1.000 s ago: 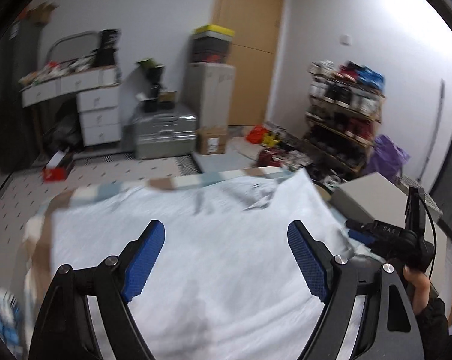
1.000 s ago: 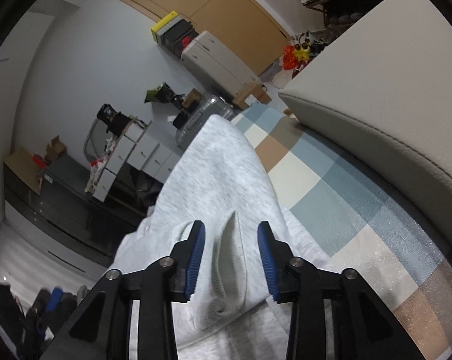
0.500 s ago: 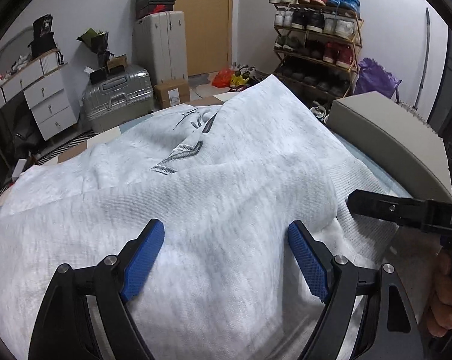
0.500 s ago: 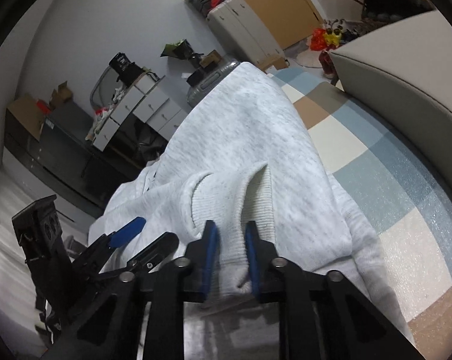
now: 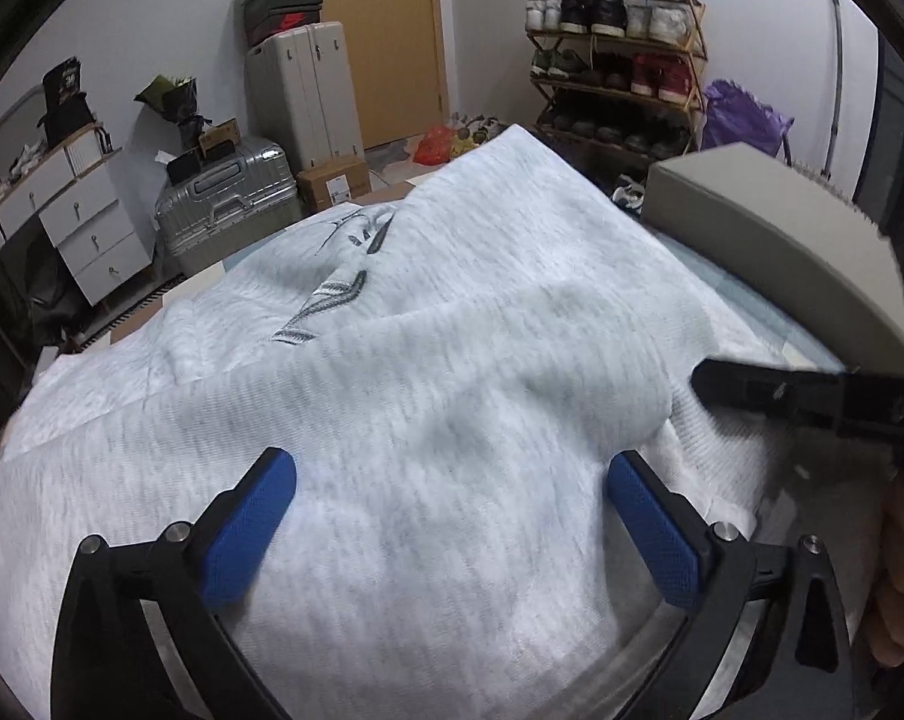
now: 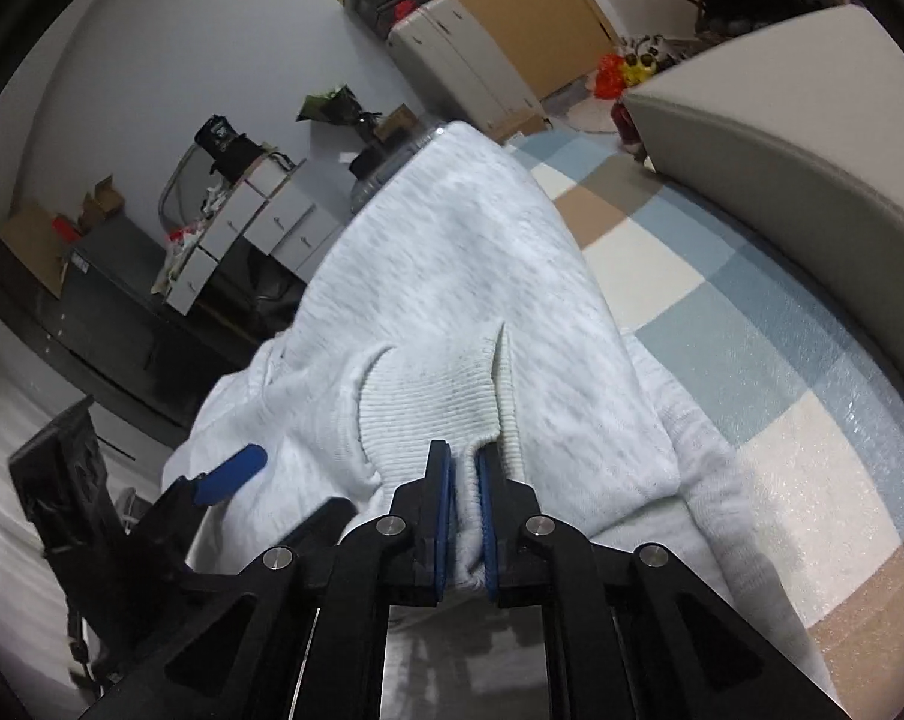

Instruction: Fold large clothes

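Observation:
A light grey sweatshirt (image 5: 452,360) with a dark print lies spread over a checked bed cover (image 6: 781,372). It also shows in the right wrist view (image 6: 452,276). My left gripper (image 5: 452,516) is open, its blue pads wide apart just above the fabric near its front edge. My right gripper (image 6: 463,492) is shut on the ribbed cuff (image 6: 440,402) of a sleeve. The right gripper also shows in the left wrist view (image 5: 811,396) at the right, and the left gripper shows in the right wrist view (image 6: 230,474) at the lower left.
A beige headboard or cushion (image 5: 781,246) runs along the right of the bed. Beyond the bed stand a shoe rack (image 5: 613,54), suitcases (image 5: 224,204), a white drawer unit (image 5: 74,222) and a wooden door (image 5: 374,30).
My right gripper has closed on the sleeve cuff and moved toward the left gripper. My left gripper has dropped down close over the sweatshirt and stayed open.

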`<state>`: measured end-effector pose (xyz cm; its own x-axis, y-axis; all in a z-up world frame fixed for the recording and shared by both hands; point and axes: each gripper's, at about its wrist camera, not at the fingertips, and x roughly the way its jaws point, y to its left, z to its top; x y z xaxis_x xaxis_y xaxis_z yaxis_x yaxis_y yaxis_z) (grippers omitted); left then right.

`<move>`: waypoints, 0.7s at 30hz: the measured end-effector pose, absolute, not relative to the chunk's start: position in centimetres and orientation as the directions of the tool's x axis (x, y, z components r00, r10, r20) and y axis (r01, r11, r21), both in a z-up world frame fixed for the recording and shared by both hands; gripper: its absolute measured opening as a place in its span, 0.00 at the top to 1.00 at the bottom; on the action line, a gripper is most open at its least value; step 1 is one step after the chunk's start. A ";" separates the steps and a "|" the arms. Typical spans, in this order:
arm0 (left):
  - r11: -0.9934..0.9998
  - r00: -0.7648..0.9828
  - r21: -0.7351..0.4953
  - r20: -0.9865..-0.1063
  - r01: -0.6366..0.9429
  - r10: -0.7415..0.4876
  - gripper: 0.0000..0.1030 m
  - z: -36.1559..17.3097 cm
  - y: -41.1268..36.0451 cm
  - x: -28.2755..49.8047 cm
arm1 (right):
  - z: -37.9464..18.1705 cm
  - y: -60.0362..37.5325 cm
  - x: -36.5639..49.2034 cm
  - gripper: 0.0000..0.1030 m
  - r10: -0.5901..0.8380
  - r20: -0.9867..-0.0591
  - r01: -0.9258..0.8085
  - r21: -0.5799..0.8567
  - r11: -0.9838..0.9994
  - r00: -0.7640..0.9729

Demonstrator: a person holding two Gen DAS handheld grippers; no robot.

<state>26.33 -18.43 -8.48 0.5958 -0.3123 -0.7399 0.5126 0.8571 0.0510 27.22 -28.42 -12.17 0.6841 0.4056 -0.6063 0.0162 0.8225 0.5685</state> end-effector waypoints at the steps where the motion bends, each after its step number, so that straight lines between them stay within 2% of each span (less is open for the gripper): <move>1: 0.857 0.598 0.057 -0.740 0.512 -0.308 0.02 -8.5 -18.5 26.3 | -11.8 -28.2 27.1 0.86 0.394 -0.603 0.006 0.552 0.834 0.694; 2: 0.857 0.597 0.053 -0.739 0.512 -0.311 0.02 -8.4 -18.4 26.3 | -11.7 -28.1 26.9 0.83 0.391 -0.599 -0.002 0.545 0.839 0.699; 4: 0.857 0.594 0.044 -0.740 0.513 -0.317 0.02 -8.4 -18.1 26.4 | -11.5 -27.7 27.0 0.71 0.409 -0.586 -0.029 0.548 0.836 0.699; 7: 0.857 0.596 0.056 -0.742 0.512 -0.308 0.02 -8.4 -18.2 26.3 | -12.0 -27.0 27.5 0.68 0.404 -0.608 -0.045 0.517 0.855 0.683; 8: 0.857 0.596 0.059 -0.743 0.512 -0.305 0.02 -8.4 -18.1 26.4 | -12.0 -26.9 27.3 0.69 0.396 -0.614 -0.046 0.504 0.862 0.683; 9: 0.856 0.597 0.062 -0.743 0.513 -0.303 0.02 -8.4 -18.2 26.3 | -11.9 -26.5 27.3 0.75 0.385 -0.616 -0.049 0.490 0.870 0.687; 10: 0.856 0.596 0.061 -0.743 0.513 -0.305 0.02 -8.4 -18.2 26.3 | -11.6 -26.4 27.1 0.93 0.385 -0.608 -0.062 0.482 0.874 0.695; 13: 0.856 0.594 0.049 -0.740 0.515 -0.315 0.01 -8.4 -18.0 26.3 | -9.5 -26.1 25.5 0.93 0.411 -0.491 -0.158 0.477 0.865 0.768; 15: 0.853 0.592 0.031 -0.734 0.520 -0.334 0.01 -8.2 -17.8 26.3 | -8.7 -26.1 25.0 0.93 0.394 -0.457 -0.167 0.460 0.872 0.797; 16: 0.854 0.587 0.020 -0.734 0.520 -0.340 0.01 -8.2 -17.7 26.4 | -8.7 -26.1 24.9 0.94 0.372 -0.470 -0.148 0.446 0.883 0.800; 19: 0.854 0.593 0.054 -0.742 0.517 -0.313 0.02 -8.4 -18.2 26.3 | -11.3 -27.1 27.1 0.93 0.304 -0.615 -0.007 0.436 0.900 0.727; 21: 0.853 0.598 0.076 -0.745 0.517 -0.297 0.01 -8.5 -18.4 26.2 | -11.9 -27.6 27.8 0.93 0.332 -0.632 0.019 0.481 0.876 0.700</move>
